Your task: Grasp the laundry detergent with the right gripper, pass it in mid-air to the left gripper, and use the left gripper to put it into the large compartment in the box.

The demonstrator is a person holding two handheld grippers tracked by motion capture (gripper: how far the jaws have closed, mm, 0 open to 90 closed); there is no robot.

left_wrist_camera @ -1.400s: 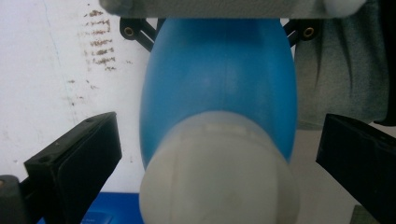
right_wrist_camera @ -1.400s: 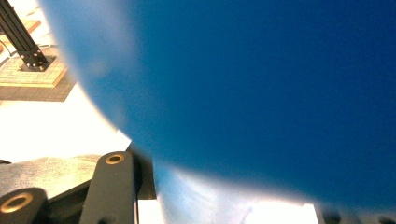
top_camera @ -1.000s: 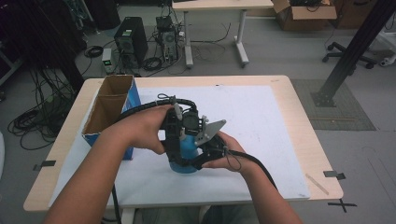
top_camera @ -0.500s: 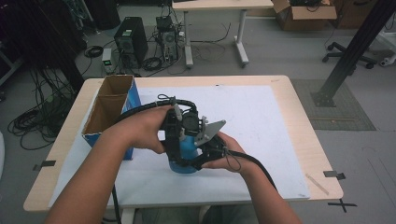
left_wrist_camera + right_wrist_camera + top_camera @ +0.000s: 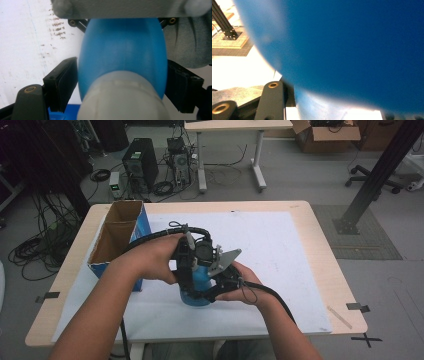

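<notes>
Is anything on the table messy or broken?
Nothing looks broken or spilled. The blue bottle stands on the white mat, with the left tool clamped on its sides and the right tool pressed close. The cardboard box sits open. The mat shows faint smudges.

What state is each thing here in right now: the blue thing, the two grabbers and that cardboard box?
Blue bottle: upright on the white sheet, held from both sides.
Left gripper: shut on the bottle, a jaw pressed to each flank.
Right gripper: low against the bottle; jaws hidden, so grip unclear.
Cardboard box: open at the top, standing at the table's left.
</notes>
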